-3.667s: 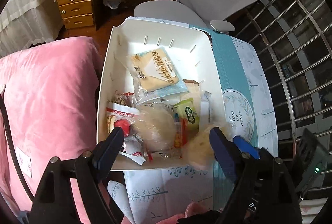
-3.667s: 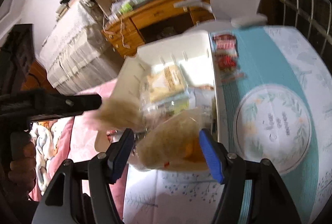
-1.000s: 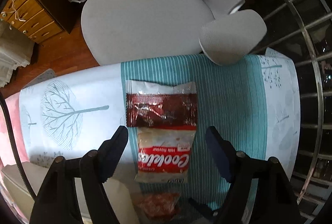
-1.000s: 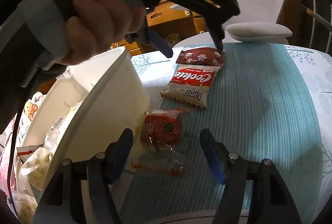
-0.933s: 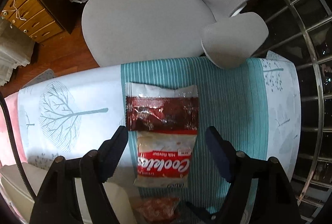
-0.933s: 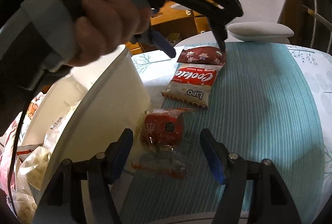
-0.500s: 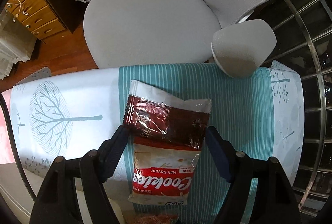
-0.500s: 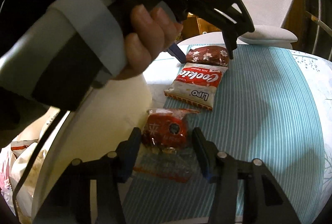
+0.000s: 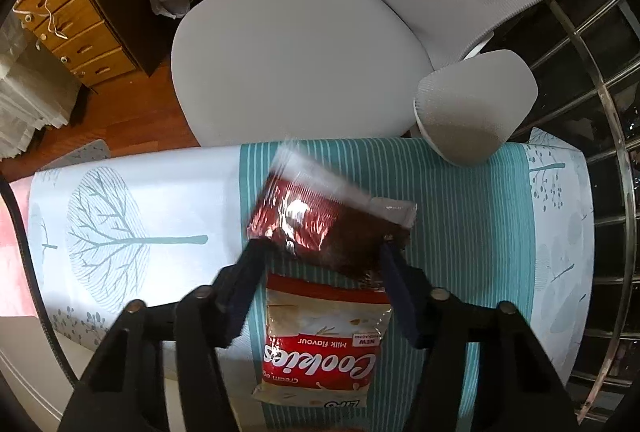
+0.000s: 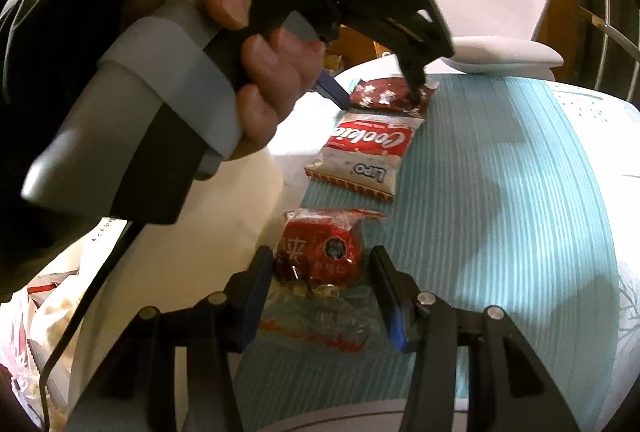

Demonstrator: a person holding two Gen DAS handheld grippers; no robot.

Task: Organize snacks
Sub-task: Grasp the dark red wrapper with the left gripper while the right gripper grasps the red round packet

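On the teal striped cloth (image 9: pixel 460 232) lie a dark red foil packet (image 9: pixel 320 224), a red-and-white Cookies packet (image 9: pixel 320 348) and a red round snack in clear wrap (image 10: pixel 320 252). My left gripper (image 9: pixel 325 244) points steeply down; its jaws are closing with the dark red packet between them, both tips pressing its edges, and the packet sits skewed and blurred. The right wrist view shows that gripper (image 10: pixel 378 94) held by a hand (image 10: pixel 240 32). My right gripper (image 10: pixel 320 268) has its jaws around the red round snack, pads against its wrap.
A white basket (image 10: pixel 248 200) with several snacks stands left of the packets. A grey office chair (image 9: pixel 296 60) stands just past the table's far edge, with a wooden desk (image 9: pixel 92 12) behind it. A metal window grille (image 9: pixel 600 72) runs along the right.
The left jaws have narrowed onto the dark red packet, which has turned and tipped up off the Cookies packet. The right jaws have narrowed around the red round snack.
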